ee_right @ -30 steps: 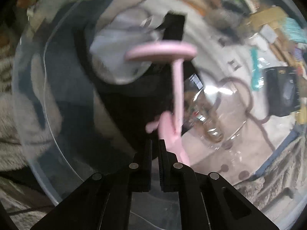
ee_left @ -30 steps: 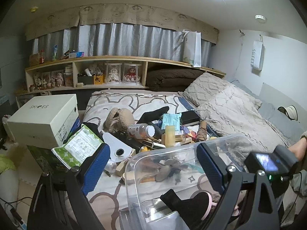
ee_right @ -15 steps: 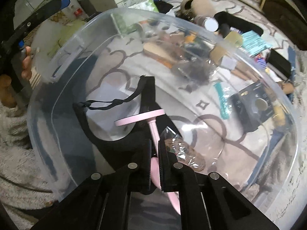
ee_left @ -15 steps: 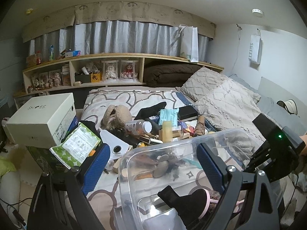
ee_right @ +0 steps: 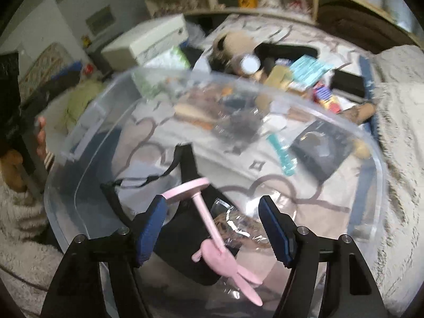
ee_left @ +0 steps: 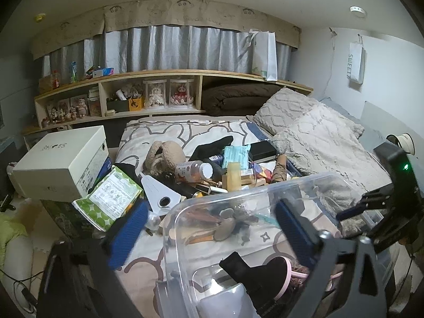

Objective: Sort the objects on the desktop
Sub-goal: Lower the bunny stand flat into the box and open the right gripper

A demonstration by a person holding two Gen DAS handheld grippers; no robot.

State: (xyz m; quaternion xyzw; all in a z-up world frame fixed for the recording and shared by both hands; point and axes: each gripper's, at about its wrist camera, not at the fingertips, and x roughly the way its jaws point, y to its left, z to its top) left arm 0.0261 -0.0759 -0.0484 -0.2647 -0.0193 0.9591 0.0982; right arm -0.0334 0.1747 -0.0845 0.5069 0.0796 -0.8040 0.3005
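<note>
Both the left gripper (ee_left: 209,228) and the right gripper (ee_right: 212,220) hang spread wide and empty over the clear plastic bin (ee_right: 79,185), where a pink rabbit-shaped stand (ee_right: 212,228) lies.

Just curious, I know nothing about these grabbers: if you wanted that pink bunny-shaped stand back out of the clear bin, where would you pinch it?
Probably the thin stem of the pink bunny stand, coming down from above through the clear bin's open top. The stem is narrow and exposed between disc and bunny base, while the flat disc looks too wide.
</note>
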